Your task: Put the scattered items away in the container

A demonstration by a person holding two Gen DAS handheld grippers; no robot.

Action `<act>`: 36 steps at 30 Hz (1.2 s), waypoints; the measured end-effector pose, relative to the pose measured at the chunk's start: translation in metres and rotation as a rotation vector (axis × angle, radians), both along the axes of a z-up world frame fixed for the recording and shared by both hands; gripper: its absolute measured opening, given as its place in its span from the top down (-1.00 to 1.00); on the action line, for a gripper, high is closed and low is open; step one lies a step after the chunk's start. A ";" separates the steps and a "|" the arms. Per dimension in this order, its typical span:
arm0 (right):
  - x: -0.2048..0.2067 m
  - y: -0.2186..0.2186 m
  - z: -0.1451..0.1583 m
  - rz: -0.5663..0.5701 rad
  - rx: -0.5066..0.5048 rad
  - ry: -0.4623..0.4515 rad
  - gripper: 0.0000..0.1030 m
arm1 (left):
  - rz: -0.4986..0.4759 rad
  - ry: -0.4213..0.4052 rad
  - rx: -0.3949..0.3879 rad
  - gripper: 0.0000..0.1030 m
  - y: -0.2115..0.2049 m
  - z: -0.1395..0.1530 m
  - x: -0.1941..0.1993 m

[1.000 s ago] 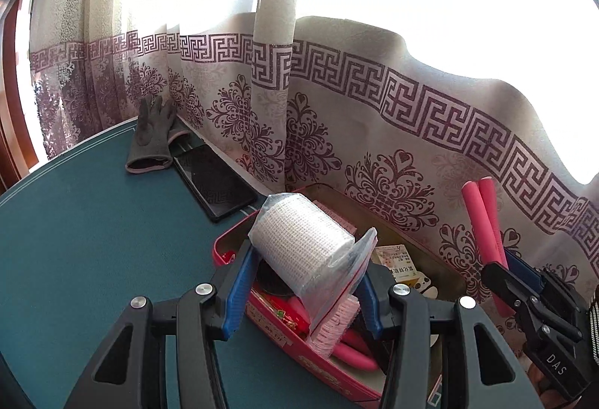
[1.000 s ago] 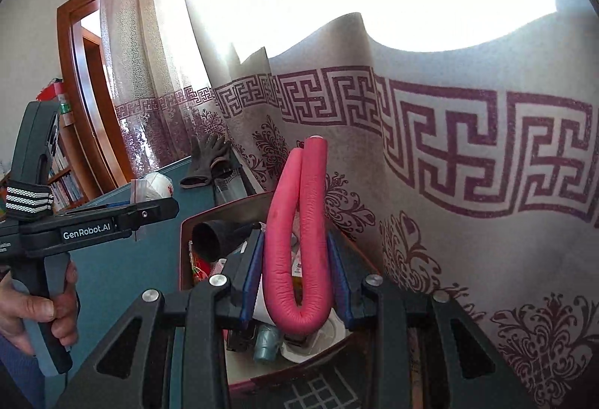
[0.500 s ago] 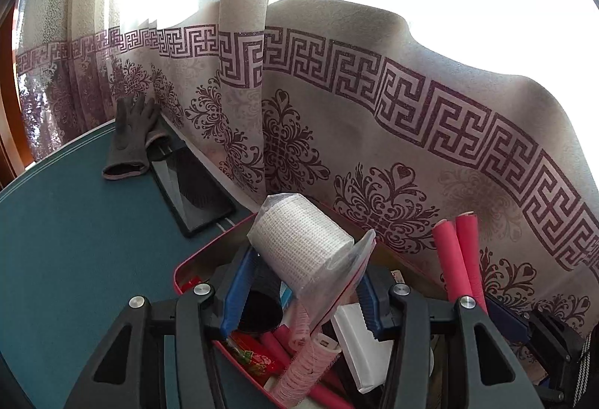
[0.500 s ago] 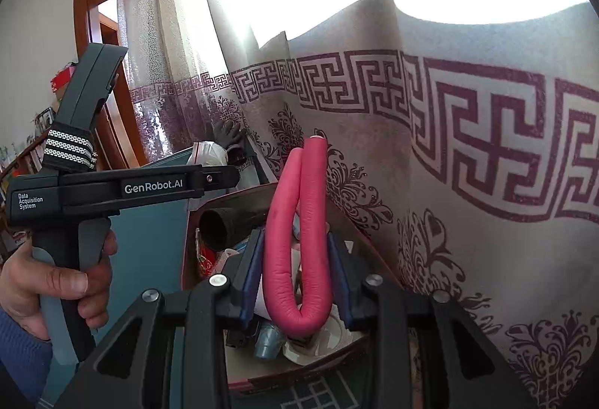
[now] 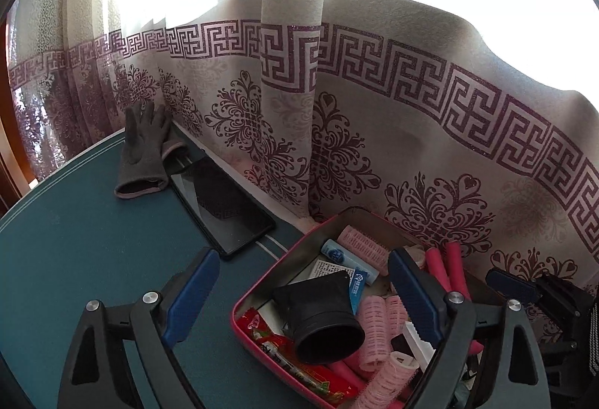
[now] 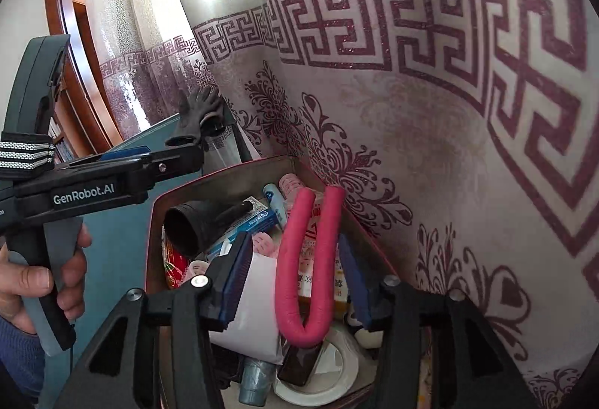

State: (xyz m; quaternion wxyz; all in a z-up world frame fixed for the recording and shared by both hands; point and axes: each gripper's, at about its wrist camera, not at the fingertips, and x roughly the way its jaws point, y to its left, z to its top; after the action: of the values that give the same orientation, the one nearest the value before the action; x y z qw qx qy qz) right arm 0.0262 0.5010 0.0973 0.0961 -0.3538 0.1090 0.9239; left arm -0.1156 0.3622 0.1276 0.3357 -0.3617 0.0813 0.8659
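The red tin container (image 5: 262, 278) stands on the teal table against the curtain. It holds a black funnel (image 5: 322, 319), pink hair rollers (image 5: 374, 326), a blue tube (image 5: 348, 259) and a red packet (image 5: 277, 341). My left gripper (image 5: 303, 255) hovers over the tin's near corner, jaws opening wide with nothing between them. My right gripper (image 6: 294, 240) is over the tin (image 6: 224, 177) with its jaws opening. The bent pink foam roller (image 6: 288, 259) stands between them, its bend resting on the contents; the left pad is clear of it. A white packet (image 6: 254, 296) lies beneath.
A grey glove (image 5: 142, 154) and a black phone (image 5: 221, 207) lie on the table (image 5: 75, 240) left of the tin, along the patterned curtain (image 5: 411, 147). A person's hand (image 6: 30, 281) holds the left gripper's handle beside the tin.
The left jaws spread and the bagged white roll left them, dropping out of the left view. The right jaws parted from the pink foam roller. Both grippers moved forward over the tin.
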 end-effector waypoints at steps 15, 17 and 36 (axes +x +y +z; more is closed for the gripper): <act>-0.010 -0.027 0.055 -0.061 -0.001 -0.221 -0.56 | 0.034 -0.010 -0.122 -0.81 -0.064 0.031 0.022; 0.001 -0.035 0.068 -0.074 0.011 -0.250 -0.58 | 0.030 -0.016 -0.129 -0.96 -0.066 0.040 0.030; 0.044 -0.072 0.065 0.037 0.036 -0.465 -0.66 | 0.196 -0.095 -0.178 -1.00 -0.073 0.087 0.093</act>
State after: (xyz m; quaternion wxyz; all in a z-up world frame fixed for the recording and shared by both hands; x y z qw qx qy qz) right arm 0.0700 0.4287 0.1628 0.1078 -0.5572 0.0607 0.8211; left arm -0.0222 0.2887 0.2151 0.2198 -0.4368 0.1060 0.8658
